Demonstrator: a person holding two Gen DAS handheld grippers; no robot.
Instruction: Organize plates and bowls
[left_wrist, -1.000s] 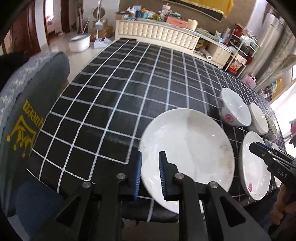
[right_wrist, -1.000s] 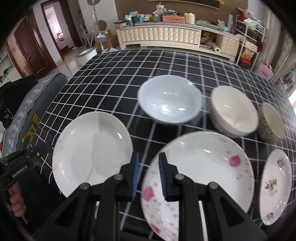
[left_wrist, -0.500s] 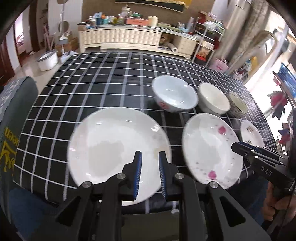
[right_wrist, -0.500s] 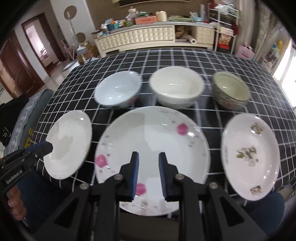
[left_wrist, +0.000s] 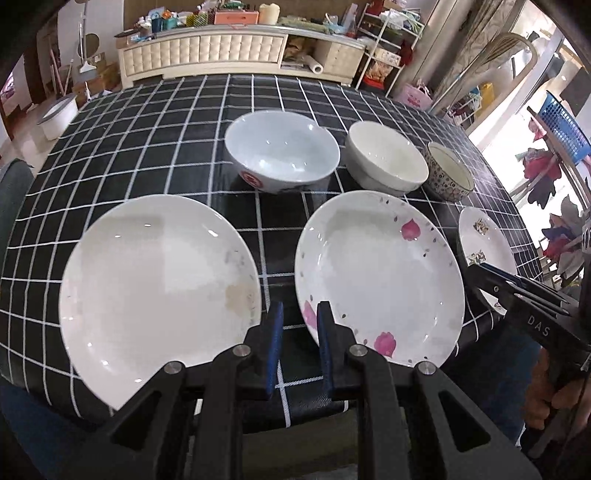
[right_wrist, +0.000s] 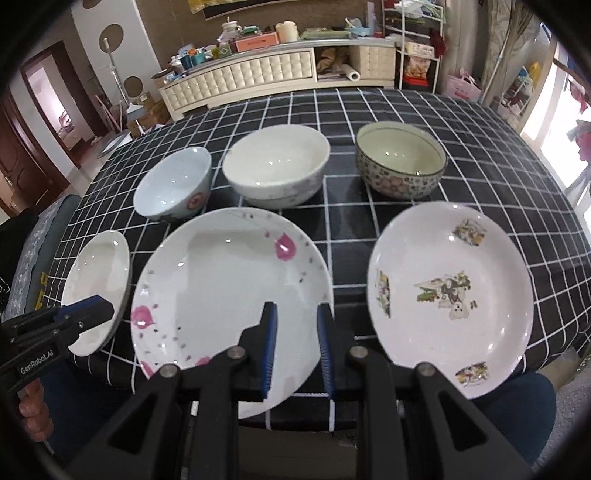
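Three plates lie along the near edge of the table: a plain white plate (left_wrist: 159, 280), a pink-flower plate (left_wrist: 380, 277) and a picture-print plate (right_wrist: 448, 291). Behind them stand a pale blue bowl (left_wrist: 282, 151), a white bowl (left_wrist: 386, 158) and a patterned bowl (right_wrist: 400, 162). My left gripper (left_wrist: 300, 314) hovers open over the gap between the plain and pink-flower plates, holding nothing. My right gripper (right_wrist: 297, 310) is open and empty above the right rim of the pink-flower plate (right_wrist: 229, 291).
A black cloth with white checks (left_wrist: 147, 129) covers the table. A cream sideboard (left_wrist: 207, 51) loaded with clutter stands behind it, with a shelf rack (left_wrist: 388, 40) to its right. A grey chair (right_wrist: 48, 229) is at the left edge. A hand (right_wrist: 33, 413) holds the left gripper's handle.
Both grippers swung to the right. The left went from over the plain plate to the gap beside it. The right went from the pink-flower plate's left edge to its right rim.
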